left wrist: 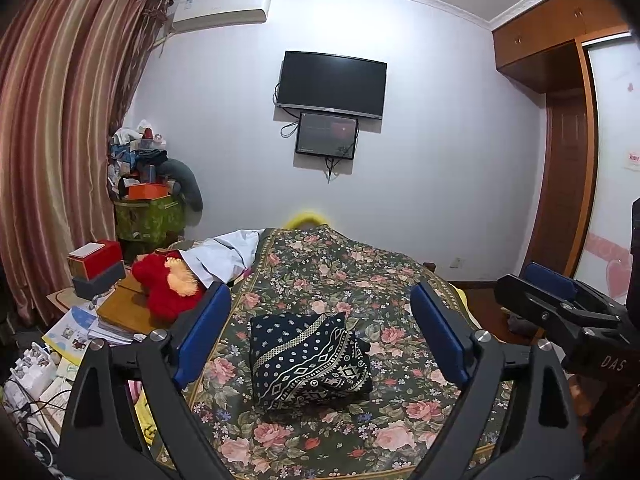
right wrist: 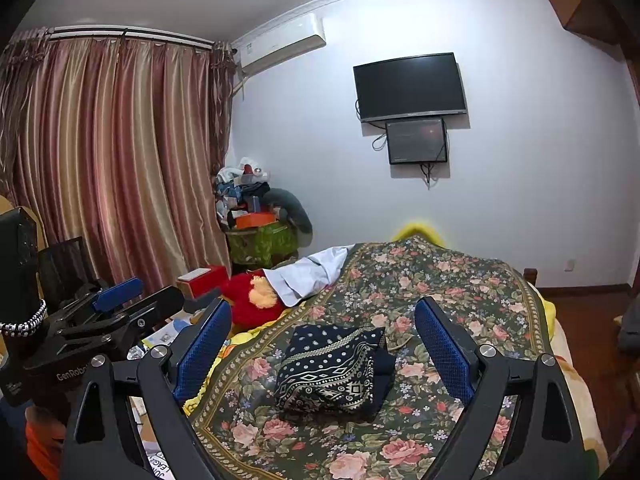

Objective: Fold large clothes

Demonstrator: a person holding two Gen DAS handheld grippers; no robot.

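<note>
A dark navy patterned garment lies folded into a compact bundle on the floral bedspread. It also shows in the right wrist view. My left gripper is open and empty, held above and in front of the bundle, its blue pads on either side of it in the view. My right gripper is open and empty too, hovering just short of the bundle. The right gripper shows at the right edge of the left wrist view; the left gripper shows at the left of the right wrist view.
A red plush toy and a white cloth lie at the bed's left side. A cluttered side table with boxes and books stands left of the bed. Curtains, a wall TV and a wooden wardrobe surround the bed.
</note>
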